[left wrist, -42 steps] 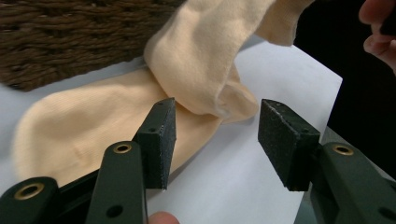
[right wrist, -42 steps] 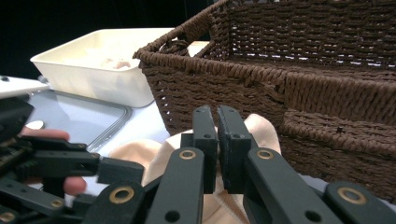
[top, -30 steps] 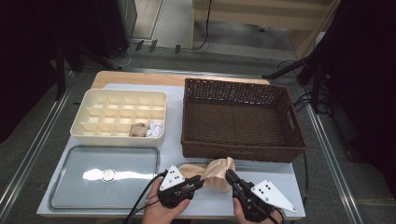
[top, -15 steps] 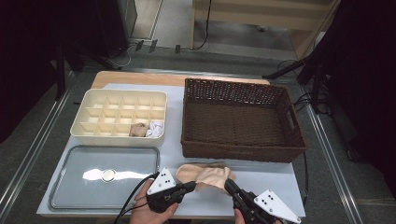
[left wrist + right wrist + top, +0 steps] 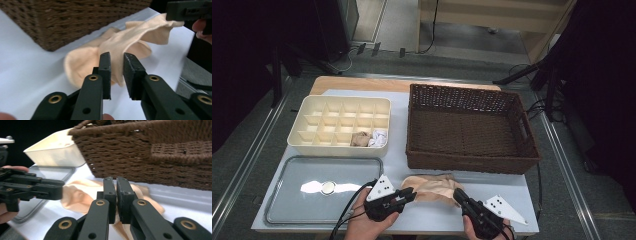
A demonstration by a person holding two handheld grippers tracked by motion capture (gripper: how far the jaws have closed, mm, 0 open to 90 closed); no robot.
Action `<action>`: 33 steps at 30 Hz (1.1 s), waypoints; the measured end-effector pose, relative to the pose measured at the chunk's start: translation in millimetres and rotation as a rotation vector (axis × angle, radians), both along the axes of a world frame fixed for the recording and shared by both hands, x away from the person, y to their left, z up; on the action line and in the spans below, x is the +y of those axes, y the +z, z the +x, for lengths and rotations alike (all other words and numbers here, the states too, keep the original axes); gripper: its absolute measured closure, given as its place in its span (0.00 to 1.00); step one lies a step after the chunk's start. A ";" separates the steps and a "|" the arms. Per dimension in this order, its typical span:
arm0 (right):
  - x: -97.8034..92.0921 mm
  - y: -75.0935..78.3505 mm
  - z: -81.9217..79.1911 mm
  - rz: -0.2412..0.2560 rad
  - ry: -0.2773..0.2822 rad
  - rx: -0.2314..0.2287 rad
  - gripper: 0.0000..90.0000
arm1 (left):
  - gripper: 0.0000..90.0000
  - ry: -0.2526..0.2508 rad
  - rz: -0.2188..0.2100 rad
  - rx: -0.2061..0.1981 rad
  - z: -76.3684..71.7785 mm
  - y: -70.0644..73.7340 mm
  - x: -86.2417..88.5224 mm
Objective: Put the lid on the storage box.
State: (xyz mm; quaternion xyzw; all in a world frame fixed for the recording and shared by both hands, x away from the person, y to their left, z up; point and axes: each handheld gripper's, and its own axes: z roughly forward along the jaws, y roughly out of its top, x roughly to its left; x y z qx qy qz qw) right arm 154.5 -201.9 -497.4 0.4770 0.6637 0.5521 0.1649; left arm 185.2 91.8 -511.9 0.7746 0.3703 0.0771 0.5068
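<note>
A peach sock (image 5: pixel 432 184) lies crumpled on the white table just in front of the wicker basket (image 5: pixel 472 162). My left gripper (image 5: pixel 409 194) is at the sock's left end. In the left gripper view its jaws (image 5: pixel 117 58) stand a narrow gap apart, with the sock (image 5: pixel 120 45) just beyond the tips. My right gripper (image 5: pixel 458 195) is at the sock's right end, its jaws (image 5: pixel 116 181) pressed together with peach fabric (image 5: pixel 77 195) beneath and between them. The left gripper view shows that end of the sock raised to the right gripper (image 5: pixel 187 10).
A cream divided box (image 5: pixel 339 149) at the back left holds a brown roll (image 5: pixel 360 139) and a white roll (image 5: pixel 378 137). A grey metal tray (image 5: pixel 282 200) with a small round object (image 5: pixel 328 187) lies at the front left. The basket is empty.
Both hands have drawn back slightly toward the table's front edge. The sock now lies lower and more spread out between the two grippers.
</note>
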 end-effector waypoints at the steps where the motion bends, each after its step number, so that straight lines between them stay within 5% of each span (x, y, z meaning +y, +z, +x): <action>1: -1.1 -1.9 3.3 0.004 -0.008 0.006 0.98 | 0.85 0.004 -0.002 0.001 1.5 -0.7 0.9; 8: -7.2 -11.1 23.4 -0.009 -0.043 0.023 0.97 | 0.82 0.043 -0.022 0.013 7.6 -5.6 2.6; 19: -10.5 -22.4 49.8 -0.061 -0.107 0.038 0.97 | 0.75 0.017 -0.030 0.001 3.0 -11.2 -0.2; 33: -11.7 -24.7 50.2 -0.077 -0.106 0.035 0.96 | 0.75 0.024 -0.030 -0.010 6.1 -15.1 -7.5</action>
